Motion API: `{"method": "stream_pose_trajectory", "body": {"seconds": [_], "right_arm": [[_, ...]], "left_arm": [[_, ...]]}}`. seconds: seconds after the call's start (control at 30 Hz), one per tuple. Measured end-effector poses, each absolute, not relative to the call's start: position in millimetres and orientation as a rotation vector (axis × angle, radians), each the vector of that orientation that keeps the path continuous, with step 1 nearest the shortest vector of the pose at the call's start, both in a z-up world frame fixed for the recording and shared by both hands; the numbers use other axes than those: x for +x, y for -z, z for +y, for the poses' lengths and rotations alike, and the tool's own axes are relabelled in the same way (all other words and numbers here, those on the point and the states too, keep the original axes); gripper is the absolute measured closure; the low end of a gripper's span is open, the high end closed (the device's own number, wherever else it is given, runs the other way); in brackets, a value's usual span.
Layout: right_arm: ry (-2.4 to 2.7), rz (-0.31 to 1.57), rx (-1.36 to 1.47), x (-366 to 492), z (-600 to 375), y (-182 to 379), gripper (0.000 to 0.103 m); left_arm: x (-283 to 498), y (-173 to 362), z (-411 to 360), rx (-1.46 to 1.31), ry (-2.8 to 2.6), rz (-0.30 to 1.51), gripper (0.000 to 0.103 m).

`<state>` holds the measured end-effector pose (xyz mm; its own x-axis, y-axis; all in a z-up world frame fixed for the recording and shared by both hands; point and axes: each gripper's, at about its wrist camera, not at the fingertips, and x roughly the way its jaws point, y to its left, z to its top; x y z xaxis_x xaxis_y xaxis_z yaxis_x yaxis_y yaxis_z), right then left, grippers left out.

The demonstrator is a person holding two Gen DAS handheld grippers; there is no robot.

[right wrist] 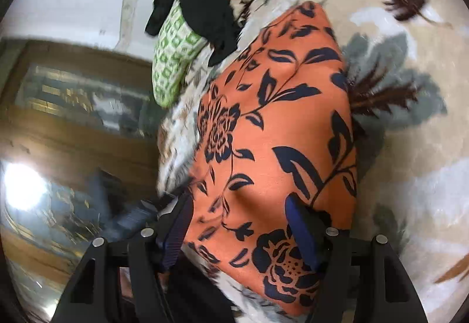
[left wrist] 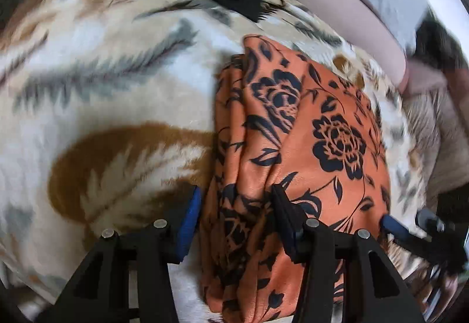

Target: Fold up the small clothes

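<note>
Left gripper [left wrist: 236, 217]: jaws about half apart, straddling the bunched left edge of the orange floral garment [left wrist: 296, 153]. The blue pads don't look pressed into the cloth, so I read it as not gripping; motion blur makes that a soft call. Garment lies folded into a compact stack on the leaf-print blanket [left wrist: 102, 94], running from 6 o'clock up toward 1 in my left view.

Right gripper [right wrist: 239, 224]: jaws a bit wider, set over the near end of the same garment [right wrist: 275, 129]. The right pad sits on top of the fabric, the left pad just off its edge. No clamp visible, nothing held.

Handling, my judgement: thin, light, limp, satiny, so probably slippery. Layers will slide and the stack will sag if lifted at one point. Take it at the thick folded edge, all layers in one pinch, both ends at once.

Surroundings: green-and-white patterned cloth [right wrist: 173, 59] and a black garment [right wrist: 202, 15] at 11 o'clock in the right view, near the stack's far corner, not touching as far as I can see. The soft blanket pile could snag a pad. Bed edge at 9 o'clock, close to the garment.
</note>
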<state>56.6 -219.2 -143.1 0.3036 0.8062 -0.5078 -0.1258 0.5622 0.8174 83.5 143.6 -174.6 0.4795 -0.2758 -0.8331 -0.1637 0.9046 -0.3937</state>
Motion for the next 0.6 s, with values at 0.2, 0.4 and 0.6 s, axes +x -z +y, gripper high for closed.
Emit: {"method": "stream_pose_trajectory", "body": {"seconds": [0.2, 0.4, 0.6], "right_arm": [[-0.641, 0.998, 0.604, 30, -233, 108, 0.034], [-0.523, 0.999, 0.618, 12, -258, 124, 0.032], [-0.5, 1.006, 0.589, 9, -261, 128, 0.032]], "left_arm": [[63, 137, 136, -0.387, 0.042, 0.98, 0.045], [37, 113, 128, -0.27, -0.003, 0.909, 0.038], [38, 102, 114, -0.188, -0.033, 0.875, 0.035]]}}
